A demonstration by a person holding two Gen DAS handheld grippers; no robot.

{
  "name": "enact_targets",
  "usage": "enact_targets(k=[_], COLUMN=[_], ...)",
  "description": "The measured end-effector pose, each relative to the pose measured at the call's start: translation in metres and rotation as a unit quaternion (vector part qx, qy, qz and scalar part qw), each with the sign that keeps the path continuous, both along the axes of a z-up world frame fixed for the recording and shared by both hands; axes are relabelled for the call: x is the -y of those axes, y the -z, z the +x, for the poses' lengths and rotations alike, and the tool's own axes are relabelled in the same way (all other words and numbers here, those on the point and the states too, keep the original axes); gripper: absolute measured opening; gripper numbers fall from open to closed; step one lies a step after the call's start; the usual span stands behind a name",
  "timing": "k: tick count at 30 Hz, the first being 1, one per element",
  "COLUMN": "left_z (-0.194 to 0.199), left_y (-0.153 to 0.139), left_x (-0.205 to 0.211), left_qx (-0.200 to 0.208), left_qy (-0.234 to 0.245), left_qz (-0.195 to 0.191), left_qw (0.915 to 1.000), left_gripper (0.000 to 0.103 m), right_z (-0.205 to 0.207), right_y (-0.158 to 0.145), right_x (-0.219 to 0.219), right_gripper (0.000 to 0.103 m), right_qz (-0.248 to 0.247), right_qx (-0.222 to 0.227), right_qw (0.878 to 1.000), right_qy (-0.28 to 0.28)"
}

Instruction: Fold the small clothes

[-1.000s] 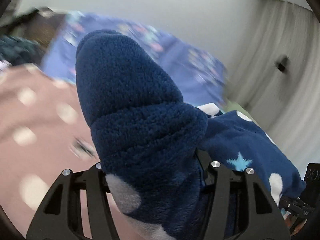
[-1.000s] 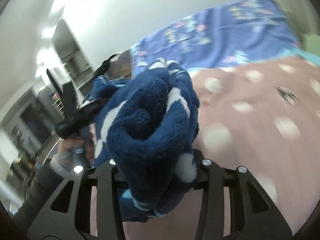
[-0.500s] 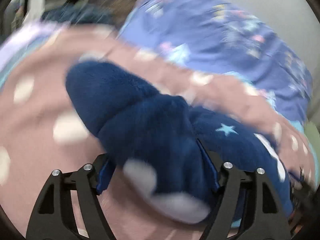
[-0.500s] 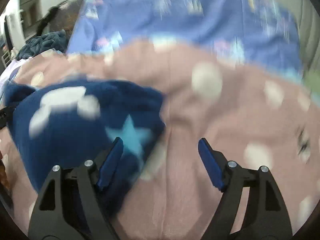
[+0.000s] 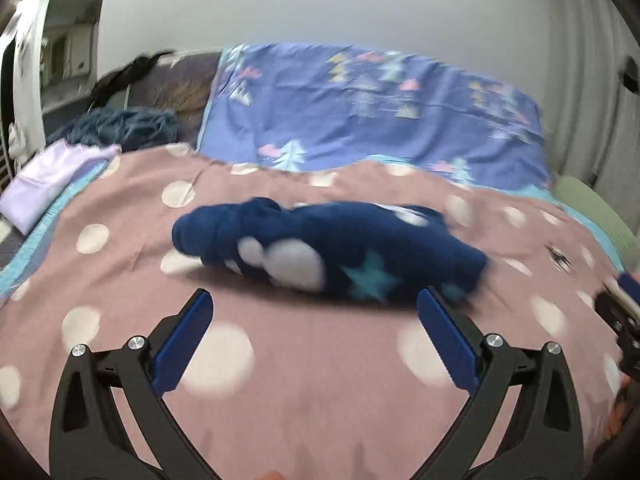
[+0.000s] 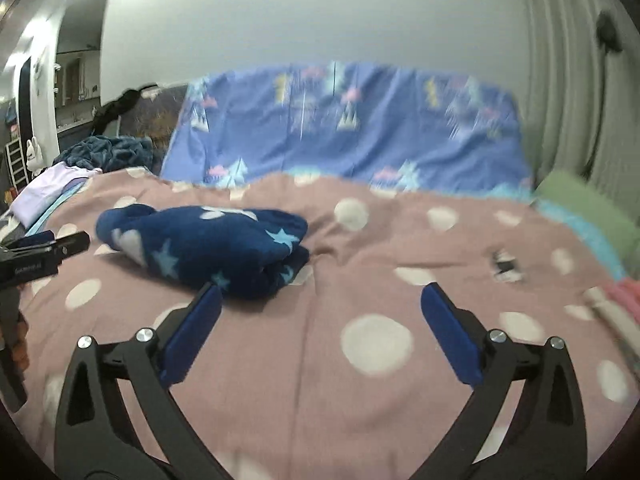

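While both tools sit low over the bed, each points along the blanket (image 5: 320, 380) toward the far wall.

Left gripper (image 5: 314, 308): jaws spread wide, holding nothing; blue pads level, tips just short of the garment. In the right view it shows at the left edge (image 6: 44, 250), fingers pointing right, apart from the cloth.

Right gripper (image 6: 320, 300): jaws likewise spread, empty; its left pad (image 6: 192, 332) lies just beside the garment's near corner, contact unclear. In the left view a blurred piece of it shows at the right edge (image 5: 620, 312).

Garment (image 6: 200, 248): navy fleece with white spots and pale blue stars, bunched in a folded bundle, lying free on the blanket, left of centre in the right view and ahead of the left jaws (image 5: 328, 252) in the left view.

Blanket: pink with white dots, covering the bed.

Pillow (image 5: 372, 108): blue, tree print, propped at the head.

Other cloth: dark blue heap (image 6: 108, 152) and lilac piece (image 6: 52, 188) at the far left; green item (image 6: 580, 204) at the right; possibly pink fabric (image 6: 624, 296) near the right edge, too blurred to be sure.
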State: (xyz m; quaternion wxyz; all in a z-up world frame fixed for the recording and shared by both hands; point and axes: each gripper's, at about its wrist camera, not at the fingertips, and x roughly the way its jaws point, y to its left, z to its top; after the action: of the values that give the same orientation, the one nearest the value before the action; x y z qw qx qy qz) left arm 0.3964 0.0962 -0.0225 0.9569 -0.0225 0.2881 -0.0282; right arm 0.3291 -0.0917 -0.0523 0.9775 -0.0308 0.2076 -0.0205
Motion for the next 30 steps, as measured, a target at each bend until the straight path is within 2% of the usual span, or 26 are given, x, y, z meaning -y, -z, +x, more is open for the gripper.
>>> enact_targets(k=[2, 4, 6, 9, 14, 18, 21, 26, 30], left_z=[-0.045, -0.089, -0.127, -0.187, -0.257, -0.309, -0.333, -0.367, -0.381], left_y=[-0.005, -0.010, -0.015, -0.025, -0.042, -0.053, -0.056, -0.058, -0.060], left_x=[0.011, 0.023, 0.028, 0.031, 0.032, 0.037, 0.038, 0.040, 0.041], left_qx=[0.004, 0.014, 0.020, 0.045, 0.072, 0.091, 0.100, 0.128, 0.127], left_qy=[-0.001, 0.029, 0.053, 0.046, 0.036, 0.024, 0.026, -0.009, 0.000], left_qz=[0.018, 0.006, -0.007, 0.003, 0.005, 0.033, 0.043, 0.067, 0.066], left_qw=[0.9998, 0.9995, 0.9984, 0.9979, 0.9967, 0.9950, 0.9937, 0.9895, 0.9897], left_gripper=[0.102, 0.102, 0.102, 0.102, 0.102, 0.102, 0.102, 0.102, 0.102], right_z=[-0.032, -0.067, -0.107, -0.163, -0.241, -0.275, -0.292, -0.312, -0.326], right_y=[-0.003, -0.002, -0.009, -0.019, -0.031, -0.035, -0.037, -0.041, -0.046], right_x=[-0.002, 0.000, 0.005, 0.007, 0.012, 0.013, 0.012, 0.008, 0.007], right_gripper=[0.101, 0.101, 0.101, 0.101, 0.101, 0.101, 0.101, 0.101, 0.101], right_qz=[-0.036, -0.055, -0.036, -0.014, 0.042, 0.060, 0.072, 0.081, 0.085], right_qx=[0.005, -0.001, 0.004, 0.020, 0.023, 0.019, 0.017, 0.021, 0.031], right_qw=[0.999, 0.998, 0.999, 1.000, 0.999, 0.998, 0.997, 0.996, 0.996], right_qy=[0.007, 0.017, 0.009, -0.005, -0.020, -0.021, -0.022, -0.027, -0.028])
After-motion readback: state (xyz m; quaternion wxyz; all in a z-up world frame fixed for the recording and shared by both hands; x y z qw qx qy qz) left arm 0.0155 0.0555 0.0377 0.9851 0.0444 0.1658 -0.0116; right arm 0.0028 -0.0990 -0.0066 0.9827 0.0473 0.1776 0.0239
